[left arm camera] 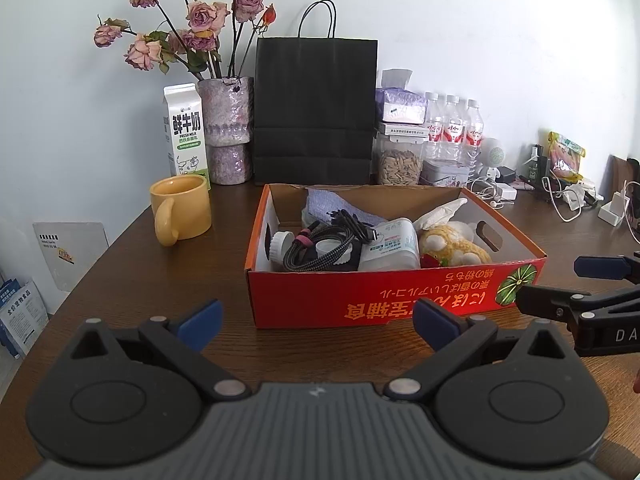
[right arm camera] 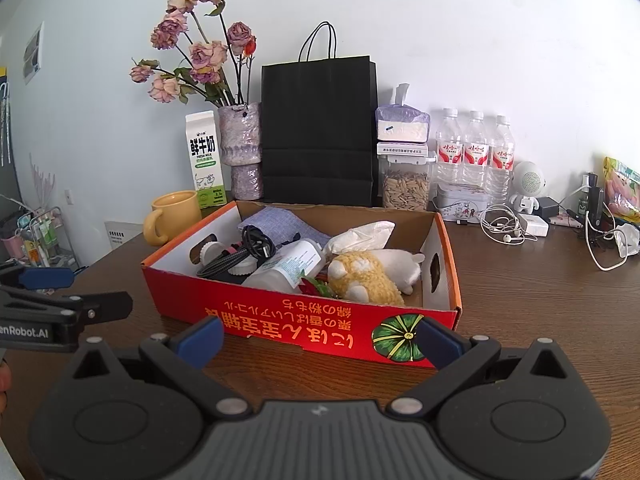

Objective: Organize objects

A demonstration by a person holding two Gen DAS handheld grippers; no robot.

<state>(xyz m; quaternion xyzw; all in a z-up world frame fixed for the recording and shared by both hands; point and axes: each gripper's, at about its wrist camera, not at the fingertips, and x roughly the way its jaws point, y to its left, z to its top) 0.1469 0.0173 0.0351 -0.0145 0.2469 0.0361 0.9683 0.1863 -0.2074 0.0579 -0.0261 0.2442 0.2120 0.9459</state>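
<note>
- Both tongs are hovering wide open and holding nothing: I am seeing my left gripper (left arm camera: 316, 324) and my right gripper (right arm camera: 320, 340) spread apart over the wooden table (left arm camera: 132, 292), just short of the red cardboard box (left arm camera: 396, 292).
- I am seeing the box sitting near the middle of the table, its printed front wall facing me.
- Inside it, a coiled black cable (left arm camera: 320, 246) is lying toward the left end, beside a white-capped bottle (left arm camera: 390, 248) on its side.
- A yellow plush toy (right arm camera: 366, 276) is lying toward the right end, with a crumpled white tissue (right arm camera: 360, 236) behind it.
- A yellow mug (left arm camera: 180, 210) is standing off the box's left rear corner.
- Along the table's back edge I am seeing a milk carton (left arm camera: 186, 130), a vase of dried roses (left arm camera: 228, 128), a black paper bag (left arm camera: 314, 110) and water bottles (right arm camera: 474, 148).
</note>
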